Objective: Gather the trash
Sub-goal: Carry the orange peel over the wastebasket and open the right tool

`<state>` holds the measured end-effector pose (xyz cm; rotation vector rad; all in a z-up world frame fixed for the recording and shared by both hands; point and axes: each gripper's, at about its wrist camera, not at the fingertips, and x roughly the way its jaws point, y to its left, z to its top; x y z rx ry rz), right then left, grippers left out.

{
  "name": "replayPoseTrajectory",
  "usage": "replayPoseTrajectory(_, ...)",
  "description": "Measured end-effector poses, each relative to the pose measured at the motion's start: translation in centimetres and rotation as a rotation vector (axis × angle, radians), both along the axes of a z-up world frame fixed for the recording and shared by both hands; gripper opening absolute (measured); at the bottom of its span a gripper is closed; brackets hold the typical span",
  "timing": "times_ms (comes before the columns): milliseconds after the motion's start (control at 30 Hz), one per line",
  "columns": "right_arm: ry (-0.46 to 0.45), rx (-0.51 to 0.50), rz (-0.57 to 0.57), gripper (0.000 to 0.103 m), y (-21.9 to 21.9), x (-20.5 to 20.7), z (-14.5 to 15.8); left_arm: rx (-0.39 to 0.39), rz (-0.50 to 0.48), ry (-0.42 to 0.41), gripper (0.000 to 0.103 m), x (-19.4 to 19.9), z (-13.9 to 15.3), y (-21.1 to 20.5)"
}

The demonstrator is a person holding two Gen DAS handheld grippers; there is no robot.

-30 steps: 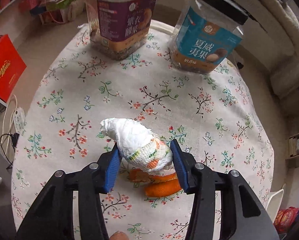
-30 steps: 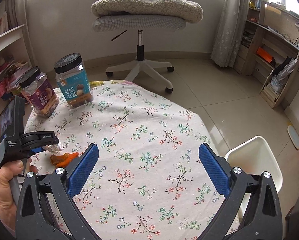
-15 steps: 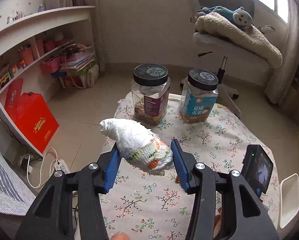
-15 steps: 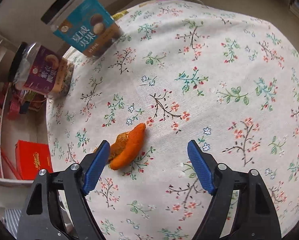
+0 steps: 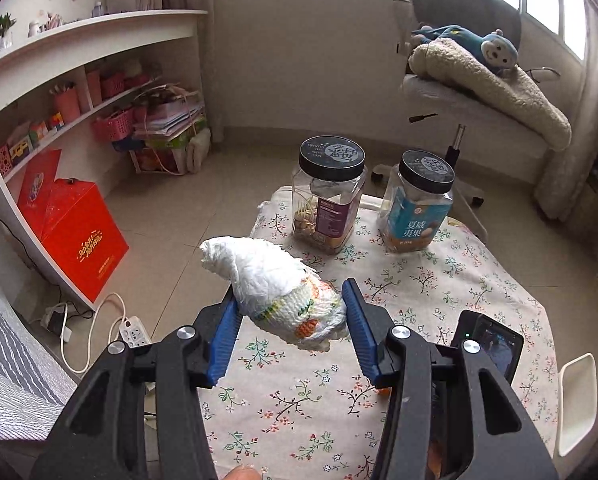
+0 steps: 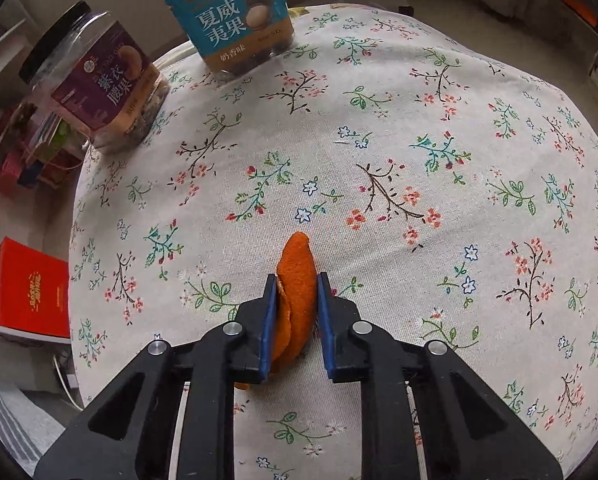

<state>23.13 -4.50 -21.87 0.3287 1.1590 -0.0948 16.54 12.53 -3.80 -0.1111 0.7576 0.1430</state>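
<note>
Lifted off the tablecloth (image 5: 439,292), left gripper (image 5: 291,312) pinches crumpled tissue (image 5: 283,292); right gripper (image 6: 297,312) fingers closing on orange peel (image 6: 297,276).

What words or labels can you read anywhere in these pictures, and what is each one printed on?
"夏威夷果" with "奶香味" under it: blue-label jar.
"紫衣腰果": purple-label jar.
Gold lettering on the red box: too small to read.
Print on both jar lids: blurred.
Small print on both jar labels: unreadable.
</note>
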Motion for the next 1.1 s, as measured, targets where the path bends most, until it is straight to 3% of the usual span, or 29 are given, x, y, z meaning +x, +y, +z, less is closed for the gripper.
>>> replayPoseTrajectory(567, -0.307, -0.146, 0.078, 0.016, -9.6, -6.9, 13.1, 0.086, -0.103, -0.020, 0.050, -2.5, 0.5, -5.9)
replayPoseTrajectory(1100, -0.480, -0.283, -0.043, 0.016, -18.8, -12.8, 17.3, 0.130, -0.254, -0.073, 0.050, -4.5, 0.9, -15.2)
